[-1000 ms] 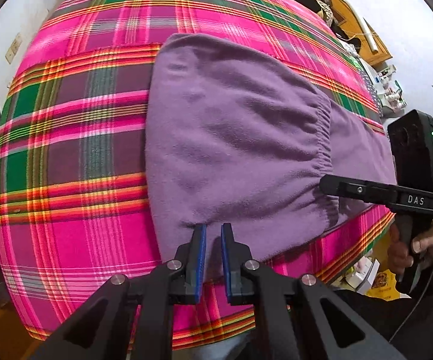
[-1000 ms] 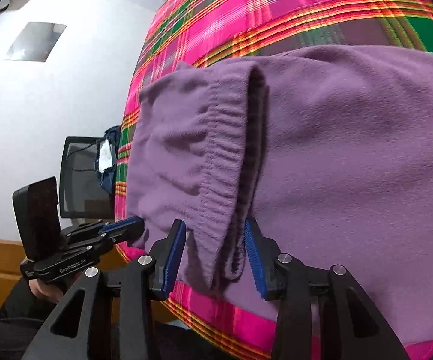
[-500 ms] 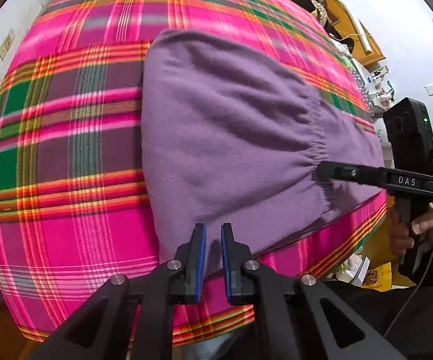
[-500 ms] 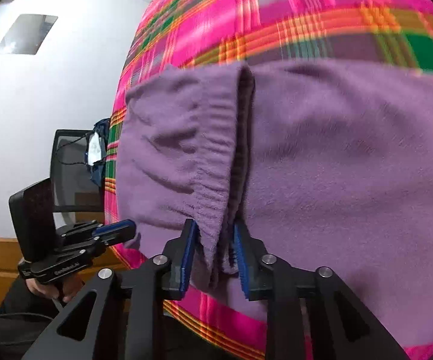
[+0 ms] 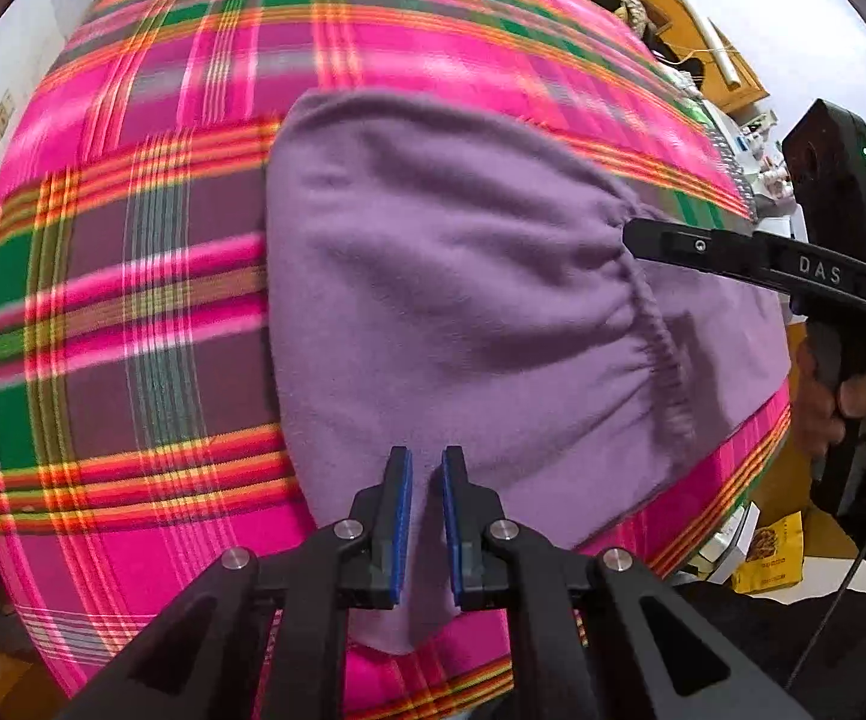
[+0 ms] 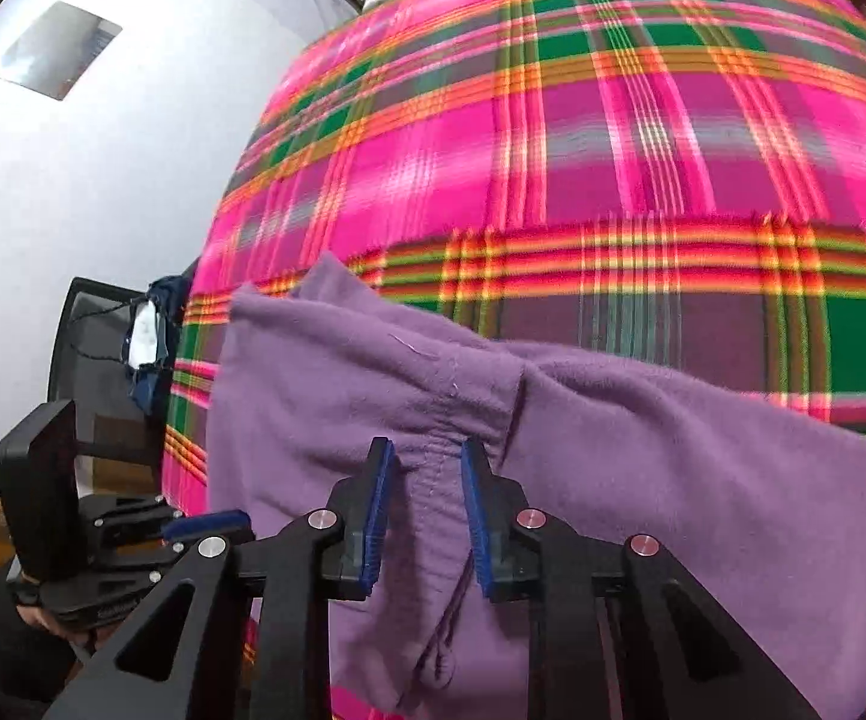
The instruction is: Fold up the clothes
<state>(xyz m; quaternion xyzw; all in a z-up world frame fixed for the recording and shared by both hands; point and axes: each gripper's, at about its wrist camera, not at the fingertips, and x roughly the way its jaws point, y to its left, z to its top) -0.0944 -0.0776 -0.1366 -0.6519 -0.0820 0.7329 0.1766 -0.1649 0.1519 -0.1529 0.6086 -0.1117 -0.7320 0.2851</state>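
Both tools grip the purple garment [image 5: 445, 312]: the left gripper [image 5: 427, 468] pinches its near edge, while the right gripper [image 6: 424, 468] has jaws closing on the bunched elastic waistband [image 6: 439, 480]. Spread beneath the garment lies a pink plaid blanket [image 5: 151, 276].

Plaid blanket [image 5: 133, 312], pink with green, orange and purple bands, is spread over the whole work surface. Pale wall [image 6: 103, 168] with a grey rectangular panel [image 6: 58, 48] is seen at left. Dark mesh chair back [image 6: 94, 360], draped with navy cloth [image 6: 154, 354]. Wooden furniture [image 5: 715, 66] at far right. Yellow packet [image 5: 772, 552] lower right.
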